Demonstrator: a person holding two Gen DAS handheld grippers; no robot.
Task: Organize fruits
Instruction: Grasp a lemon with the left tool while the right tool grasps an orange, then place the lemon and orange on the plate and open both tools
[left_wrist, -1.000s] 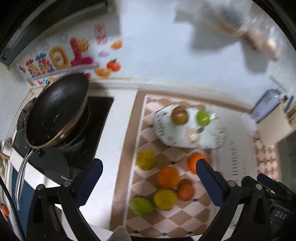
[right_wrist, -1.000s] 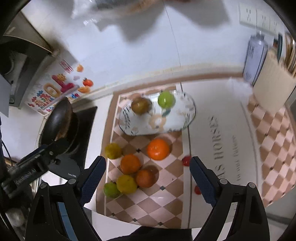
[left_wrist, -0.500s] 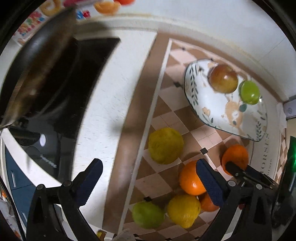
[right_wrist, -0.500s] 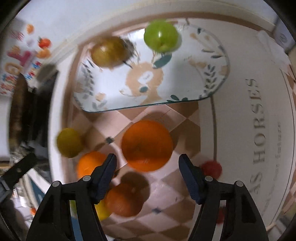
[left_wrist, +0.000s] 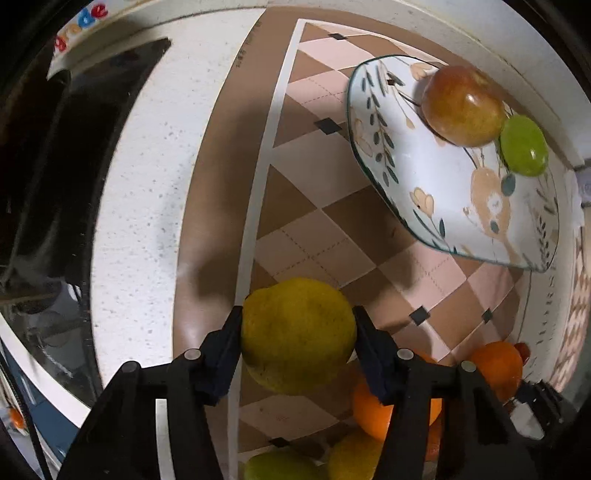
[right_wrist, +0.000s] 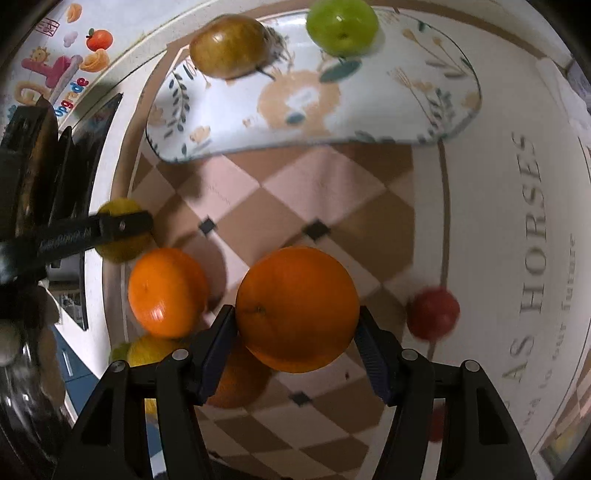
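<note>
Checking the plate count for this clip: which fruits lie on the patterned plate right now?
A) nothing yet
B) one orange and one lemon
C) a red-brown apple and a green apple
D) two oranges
C: the patterned plate carries only the red-brown apple and the green apple at its far edge; the oranges and yellow fruits are off it, on the checked mat.

**Fruit spread over mat, plate at far side**

On bench, a mat. At far edge of mat, a plate with apple at left, second apple at right. Near side: orange centre, second orange left, lemon farther left, tomato right. Stove at far left.
</note>
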